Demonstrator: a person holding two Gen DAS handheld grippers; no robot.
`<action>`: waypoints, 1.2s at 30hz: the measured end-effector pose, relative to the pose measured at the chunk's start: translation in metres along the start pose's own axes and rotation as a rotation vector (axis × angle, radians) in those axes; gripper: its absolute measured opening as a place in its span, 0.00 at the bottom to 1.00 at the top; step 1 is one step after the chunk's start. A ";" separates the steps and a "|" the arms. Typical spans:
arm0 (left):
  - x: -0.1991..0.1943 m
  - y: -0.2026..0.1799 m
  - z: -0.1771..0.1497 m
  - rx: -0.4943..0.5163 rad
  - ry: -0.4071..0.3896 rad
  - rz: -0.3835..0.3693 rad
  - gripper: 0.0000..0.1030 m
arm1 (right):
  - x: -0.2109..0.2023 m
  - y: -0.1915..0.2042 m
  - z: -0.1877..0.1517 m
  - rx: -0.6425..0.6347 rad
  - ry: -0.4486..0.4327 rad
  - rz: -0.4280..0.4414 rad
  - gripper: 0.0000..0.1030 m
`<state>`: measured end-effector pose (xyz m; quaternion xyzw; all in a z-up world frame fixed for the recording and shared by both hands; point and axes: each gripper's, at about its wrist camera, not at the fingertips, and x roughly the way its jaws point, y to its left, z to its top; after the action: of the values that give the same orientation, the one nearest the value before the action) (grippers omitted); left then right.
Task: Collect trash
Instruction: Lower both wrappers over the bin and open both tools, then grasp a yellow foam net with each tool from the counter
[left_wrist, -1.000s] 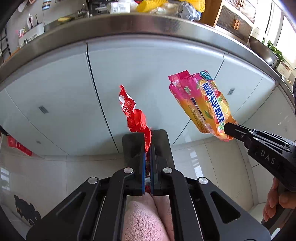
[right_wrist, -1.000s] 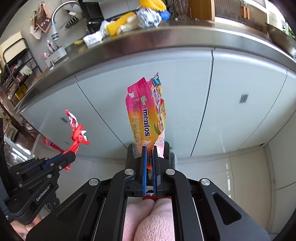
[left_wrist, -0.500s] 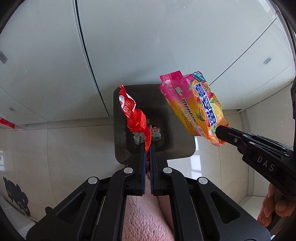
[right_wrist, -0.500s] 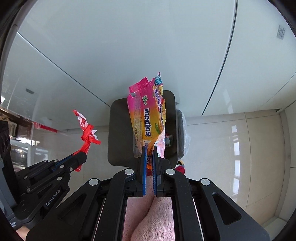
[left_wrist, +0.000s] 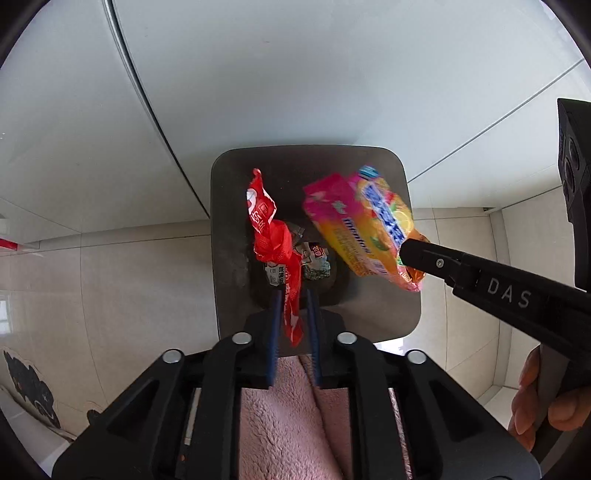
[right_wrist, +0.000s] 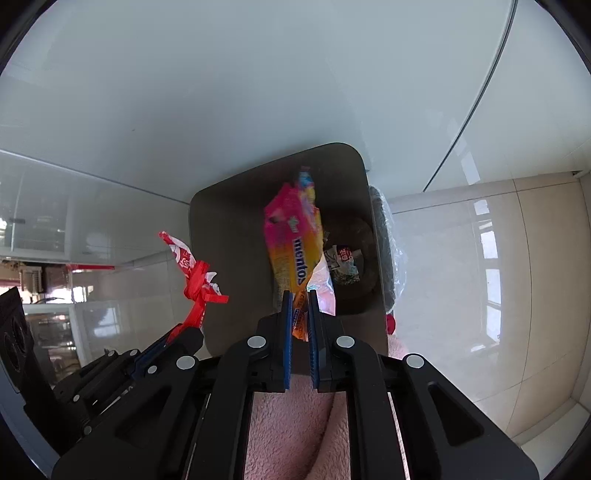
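A dark grey trash bin (left_wrist: 229, 236) stands on the floor against white cabinets; it also shows in the right wrist view (right_wrist: 221, 229). Wrappers (left_wrist: 314, 262) lie at its bottom. My left gripper (left_wrist: 293, 299) hangs over the bin, its jaws slightly parted around a red crumpled wrapper (left_wrist: 269, 236) that still sits between them. My right gripper (right_wrist: 299, 299) is also over the bin, jaws slightly parted around the tail of a pink and orange Mentos bag (right_wrist: 295, 243). The bag (left_wrist: 365, 229) and the right gripper's fingers (left_wrist: 443, 262) show in the left wrist view; the red wrapper (right_wrist: 194, 273) shows in the right wrist view.
White cabinet doors (left_wrist: 295, 74) rise behind the bin. Beige glossy floor tiles (left_wrist: 129, 288) surround it. A clear plastic bag (right_wrist: 388, 243) hangs at the bin's right side. A red strip (left_wrist: 9, 243) lies at the left floor edge.
Both grippers have moved down and forward over the bin, which now fills the middle of both views. The jaws of both grippers have opened a little around their wrappers.
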<state>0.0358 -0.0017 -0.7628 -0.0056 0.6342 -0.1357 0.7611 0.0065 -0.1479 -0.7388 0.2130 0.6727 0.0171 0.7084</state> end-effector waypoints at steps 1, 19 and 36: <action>0.003 0.001 0.002 -0.001 -0.003 0.002 0.20 | -0.001 -0.002 0.000 0.003 0.000 0.000 0.14; -0.099 -0.006 0.001 -0.015 -0.194 0.064 0.92 | -0.106 0.003 -0.009 -0.018 -0.221 -0.056 0.95; -0.313 -0.043 0.040 0.046 -0.520 0.034 0.92 | -0.362 0.045 -0.003 -0.186 -0.681 0.007 0.97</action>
<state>0.0164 0.0176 -0.4455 -0.0120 0.4140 -0.1313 0.9007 -0.0184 -0.2186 -0.3817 0.1436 0.3928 0.0087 0.9083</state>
